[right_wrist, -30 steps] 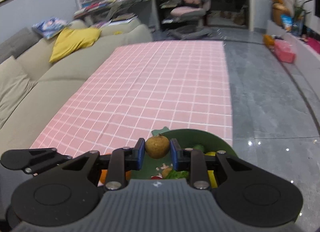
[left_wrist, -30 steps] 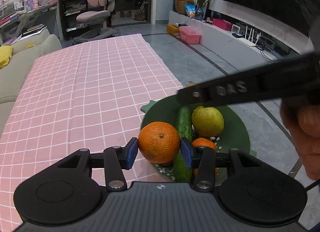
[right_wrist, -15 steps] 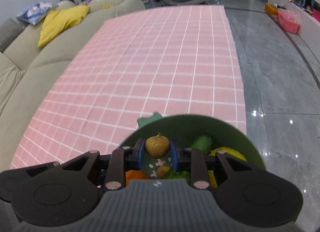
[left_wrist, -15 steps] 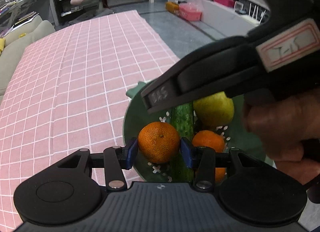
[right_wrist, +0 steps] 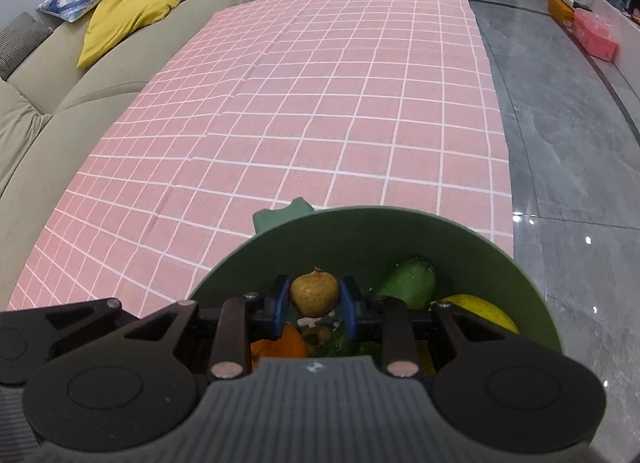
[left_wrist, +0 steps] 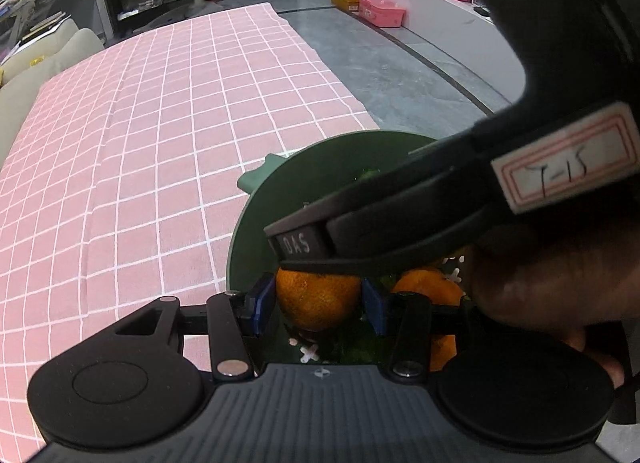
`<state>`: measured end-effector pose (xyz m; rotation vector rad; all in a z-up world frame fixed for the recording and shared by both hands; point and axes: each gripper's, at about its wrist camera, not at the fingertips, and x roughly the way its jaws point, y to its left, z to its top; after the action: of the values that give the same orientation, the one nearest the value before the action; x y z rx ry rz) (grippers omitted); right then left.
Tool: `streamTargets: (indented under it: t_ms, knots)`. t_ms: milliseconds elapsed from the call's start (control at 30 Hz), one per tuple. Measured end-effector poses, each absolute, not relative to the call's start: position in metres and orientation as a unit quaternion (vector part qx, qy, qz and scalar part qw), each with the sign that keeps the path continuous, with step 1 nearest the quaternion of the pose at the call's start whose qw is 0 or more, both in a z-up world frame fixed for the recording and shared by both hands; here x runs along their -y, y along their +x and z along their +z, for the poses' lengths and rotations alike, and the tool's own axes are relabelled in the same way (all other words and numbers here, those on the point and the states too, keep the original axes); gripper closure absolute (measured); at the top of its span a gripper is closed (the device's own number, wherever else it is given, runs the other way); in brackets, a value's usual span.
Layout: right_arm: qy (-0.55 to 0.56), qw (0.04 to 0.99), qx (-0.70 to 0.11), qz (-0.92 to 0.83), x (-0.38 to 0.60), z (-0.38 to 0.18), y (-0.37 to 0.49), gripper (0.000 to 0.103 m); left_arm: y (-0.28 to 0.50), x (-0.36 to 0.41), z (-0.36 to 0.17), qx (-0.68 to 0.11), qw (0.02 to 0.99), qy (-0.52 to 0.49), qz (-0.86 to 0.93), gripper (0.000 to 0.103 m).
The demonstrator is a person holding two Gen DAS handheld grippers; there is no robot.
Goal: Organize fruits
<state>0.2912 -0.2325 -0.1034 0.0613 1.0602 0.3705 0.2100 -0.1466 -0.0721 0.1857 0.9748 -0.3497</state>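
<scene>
A dark green bowl [right_wrist: 360,213] stands at the near right edge of the pink checked cloth. My left gripper [left_wrist: 319,303] holds an orange [left_wrist: 318,295] low inside the bowl [left_wrist: 248,231]. Its jaws are opening, with the blue pads still against the orange's sides. A second orange [left_wrist: 424,287] lies just right of it. My right gripper [right_wrist: 314,301] is shut on a small brown round fruit [right_wrist: 314,293] over the bowl. Beneath it lie a cucumber [right_wrist: 410,283], a yellow-green fruit [right_wrist: 476,311] and an orange [right_wrist: 276,343].
The right tool's black frame [left_wrist: 400,219] and the hand [left_wrist: 540,291] holding it cross the left wrist view and hide much of the bowl. A beige sofa [right_wrist: 60,103] with a yellow cushion [right_wrist: 128,19] runs along the cloth's left side. Grey floor [right_wrist: 560,123] lies to the right.
Both grippers have sunk toward the bowl with their fruits. The right tool and hand now cover the cucumber and yellow-green fruit in the left wrist view.
</scene>
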Motion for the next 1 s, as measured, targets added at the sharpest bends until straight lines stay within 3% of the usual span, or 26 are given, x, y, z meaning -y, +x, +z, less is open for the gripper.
streamTargets:
  t_ms: [133,300,733,833,1000]
  knots:
    - [0.033,0.845,-0.503,0.178,0.234,-0.103,0.291,0.079,0.209,0.145,-0.069,-0.469,0.861,0.088,-0.174,0.040]
    - [0.044,0.850,-0.489,0.189,0.239,-0.087,0.285,0.051,0.197,0.139,-0.053,-0.464,0.867,0.073,-0.168,0.033]
    - [0.054,0.877,-0.442,0.179,0.267,-0.018,0.243,0.049,0.160,0.105,0.009,-0.482,0.871,-0.039,-0.084,0.030]
    - [0.048,0.882,-0.438,0.167,0.273,-0.006,0.226,0.046,0.149,0.102,0.020,-0.485,0.871,-0.054,-0.067,0.027]
    - [0.048,0.888,-0.441,0.121,0.282,0.013,0.185,0.033,0.135,0.107,0.034,-0.492,0.867,-0.055,-0.053,0.020]
